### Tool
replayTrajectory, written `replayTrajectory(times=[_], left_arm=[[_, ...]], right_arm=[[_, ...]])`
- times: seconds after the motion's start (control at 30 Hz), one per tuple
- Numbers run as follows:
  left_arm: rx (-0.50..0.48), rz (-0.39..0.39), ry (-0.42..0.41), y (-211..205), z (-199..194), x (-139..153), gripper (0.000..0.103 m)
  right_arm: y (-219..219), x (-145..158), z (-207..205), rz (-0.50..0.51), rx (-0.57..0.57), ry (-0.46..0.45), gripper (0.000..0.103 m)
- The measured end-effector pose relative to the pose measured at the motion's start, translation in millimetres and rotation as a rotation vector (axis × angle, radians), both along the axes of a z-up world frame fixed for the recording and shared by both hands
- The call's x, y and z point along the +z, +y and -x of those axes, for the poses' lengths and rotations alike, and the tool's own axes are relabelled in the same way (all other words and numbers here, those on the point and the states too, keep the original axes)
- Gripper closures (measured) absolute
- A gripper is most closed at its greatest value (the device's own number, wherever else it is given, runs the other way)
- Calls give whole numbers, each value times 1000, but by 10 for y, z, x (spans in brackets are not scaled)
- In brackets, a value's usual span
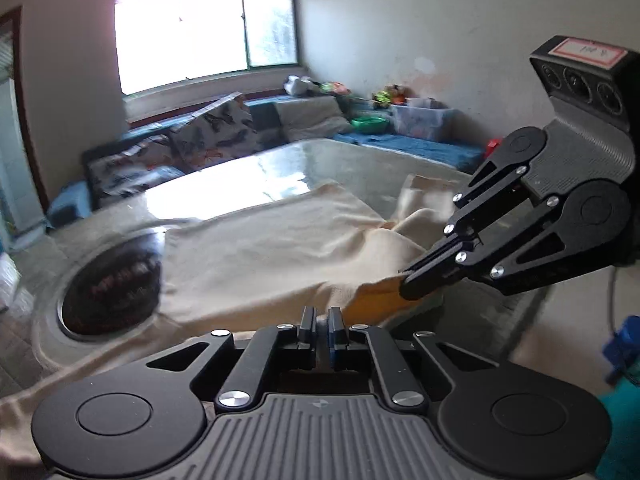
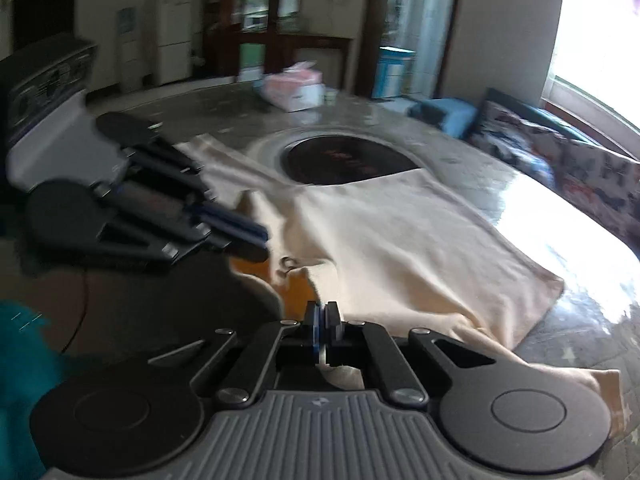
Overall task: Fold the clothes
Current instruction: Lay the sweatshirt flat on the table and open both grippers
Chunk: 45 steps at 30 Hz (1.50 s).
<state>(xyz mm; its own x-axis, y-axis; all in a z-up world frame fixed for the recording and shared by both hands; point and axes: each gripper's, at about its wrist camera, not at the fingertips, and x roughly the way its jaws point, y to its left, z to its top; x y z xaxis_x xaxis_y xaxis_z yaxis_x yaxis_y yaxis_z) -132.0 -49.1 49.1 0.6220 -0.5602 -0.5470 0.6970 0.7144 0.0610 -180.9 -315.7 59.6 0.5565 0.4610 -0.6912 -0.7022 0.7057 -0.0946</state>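
A cream garment point(image 1: 260, 248) lies spread on a glossy table point(image 1: 248, 176), its near edge lifted and showing an orange inner side point(image 1: 372, 300). My left gripper point(image 1: 322, 316) is shut at that near edge, with the cloth bunched right at its tips. From the right comes my right gripper point(image 1: 408, 286), shut on the lifted hem. In the right wrist view the right gripper point(image 2: 322, 314) pinches the garment point(image 2: 400, 248), and cloth shows beneath its fingers. There the left gripper point(image 2: 258, 242), blurred, is closed at the raised cloth edge on the left.
A round dark hob point(image 1: 112, 284) is set into the table, partly covered by the garment; it also shows as the hob point(image 2: 344, 160). A pink tissue box point(image 2: 294, 88) stands at the far side. Patterned sofa cushions point(image 1: 216, 132) line the window wall. A teal sleeve point(image 2: 16, 380) is nearby.
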Motion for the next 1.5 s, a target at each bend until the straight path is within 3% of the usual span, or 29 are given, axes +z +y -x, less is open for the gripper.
replayTrajectory(times=[0.13,0.27,0.33,0.53,0.63,0.73,0.83,0.9,1.13,1.33,1.4,1.43,1.5], left_arm=[[-43,-26,42,34,47,-68,96],[-2,7,26,27,-91,30,93],[28,29,7,-5,-198,103,93],[104,51,77,-302,-657,-55,93],[104,52,105,-395,-696,-150,81],[87,35,119,-475,-694,-243,71],[70,19,131,-514,-660,-329,68],[69,13,140,-514,-634,-380,66],[59,-1,135,-554,-583,-409,56],[59,-8,130,-588,-571,-415,52],[60,-8,129,-592,-565,-415,51],[61,-8,128,-594,-562,-416,51],[63,-7,130,-601,-556,-414,49]], right_arm=[[66,-95,119,34,82,58,99],[-10,-43,53,3,48,61,97],[-90,18,-45,-7,-22,28,97],[-396,-39,-440,-20,-240,-21,96],[-673,-93,-588,-47,-369,-18,95],[-1009,-167,-690,-47,-507,-26,84],[-1368,-248,-750,-33,-662,-45,77],[-1598,-324,-789,-20,-762,-59,67],[-2175,-579,-885,-91,-968,-39,60],[-2246,-624,-905,-167,-987,-43,62],[-2219,-596,-907,-175,-981,-48,74],[-2200,-574,-904,-176,-977,-51,89],[-2161,-523,-885,-170,-971,-63,94]])
